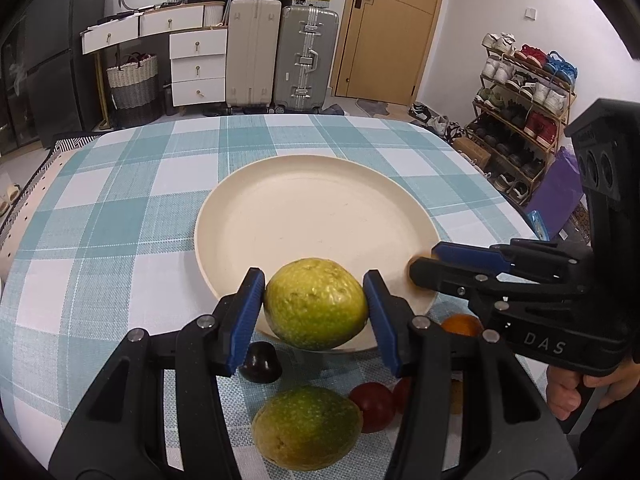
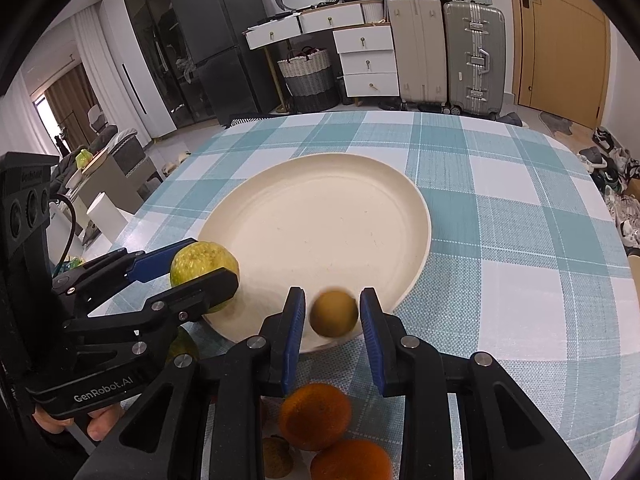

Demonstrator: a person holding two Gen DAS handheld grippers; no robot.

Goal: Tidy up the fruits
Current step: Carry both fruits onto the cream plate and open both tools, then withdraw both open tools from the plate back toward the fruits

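My left gripper (image 1: 316,304) is shut on a yellow-green fruit (image 1: 316,304) and holds it over the near rim of the cream plate (image 1: 316,204); the fruit also shows in the right wrist view (image 2: 202,264). My right gripper (image 2: 332,312) is open. A small brown round fruit (image 2: 334,313), blurred, sits between its pads without touching them, over the plate's near rim (image 2: 416,216). From the left wrist view the right gripper (image 1: 424,264) reaches the plate's right rim.
On the checked tablecloth (image 1: 120,220) near me lie a second green fruit (image 1: 308,428), a dark plum (image 1: 260,362), a red fruit (image 1: 374,406) and oranges (image 2: 316,416) (image 2: 352,460). Suitcases, drawers and a shoe rack stand beyond the table.
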